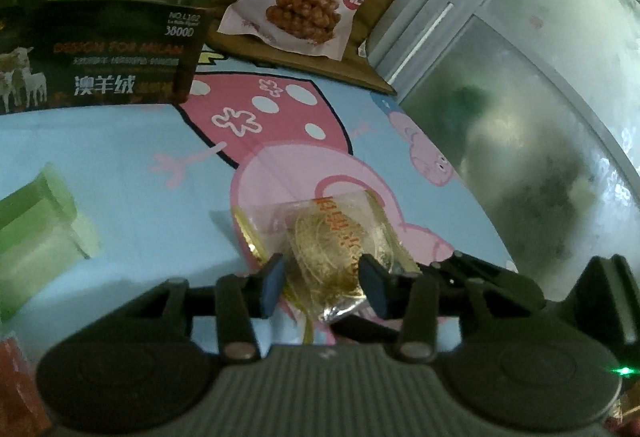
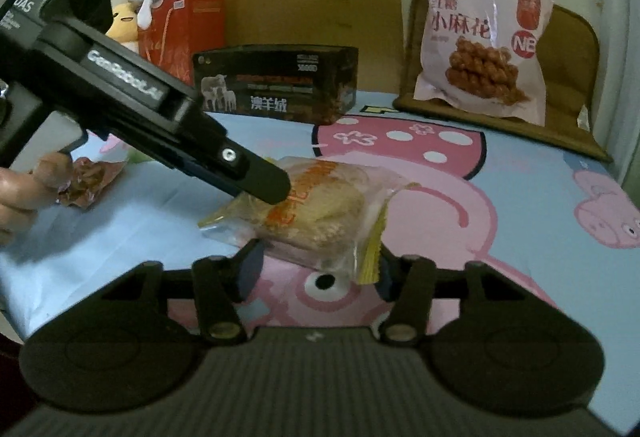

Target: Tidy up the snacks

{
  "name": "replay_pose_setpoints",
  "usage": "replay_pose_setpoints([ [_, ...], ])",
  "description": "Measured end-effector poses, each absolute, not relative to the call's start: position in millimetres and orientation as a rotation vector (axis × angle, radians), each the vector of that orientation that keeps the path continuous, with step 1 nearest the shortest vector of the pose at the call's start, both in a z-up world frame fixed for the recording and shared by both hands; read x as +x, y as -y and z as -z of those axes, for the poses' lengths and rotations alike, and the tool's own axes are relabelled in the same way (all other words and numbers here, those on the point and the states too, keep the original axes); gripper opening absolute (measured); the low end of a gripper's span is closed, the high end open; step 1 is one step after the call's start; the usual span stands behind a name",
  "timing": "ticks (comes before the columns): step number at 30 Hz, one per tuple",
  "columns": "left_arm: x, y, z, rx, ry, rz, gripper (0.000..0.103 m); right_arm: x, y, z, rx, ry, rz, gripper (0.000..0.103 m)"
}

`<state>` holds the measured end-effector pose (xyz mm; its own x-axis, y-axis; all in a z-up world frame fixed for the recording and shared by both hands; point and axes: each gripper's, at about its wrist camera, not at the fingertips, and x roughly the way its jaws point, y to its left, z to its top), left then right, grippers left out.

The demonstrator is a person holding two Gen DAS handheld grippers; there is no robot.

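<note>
Left wrist view: left gripper (image 1: pixel 324 287) straddles the clear packet (image 1: pixel 332 249) at lower centre, pads not clearly pressing it. I'd close squarely on the cake, not the crinkly edge.

Right wrist view adds the right gripper (image 2: pixel 316 271), jaws apart around the packet's near end, the left gripper's finger (image 2: pixel 264 183) on top, and a wrapper (image 2: pixel 90 181) at left.
</note>
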<state>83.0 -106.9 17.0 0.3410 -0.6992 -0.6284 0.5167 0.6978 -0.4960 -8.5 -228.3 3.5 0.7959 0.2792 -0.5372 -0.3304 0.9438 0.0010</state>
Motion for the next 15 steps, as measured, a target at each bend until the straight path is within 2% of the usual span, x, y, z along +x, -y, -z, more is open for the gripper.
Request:
replay_pose_setpoints([
  [8,88.0,86.0,-35.9,-0.26,-0.862,0.802,0.034,1.3,200.2,-14.3,-0.059,-0.556,-0.332,0.049],
  [15,113.0,36.0,-96.5,-0.262,-0.678,0.714,0.034,54.6,163.2,-56.6,-0.085,-0.413,-0.409,0.049],
])
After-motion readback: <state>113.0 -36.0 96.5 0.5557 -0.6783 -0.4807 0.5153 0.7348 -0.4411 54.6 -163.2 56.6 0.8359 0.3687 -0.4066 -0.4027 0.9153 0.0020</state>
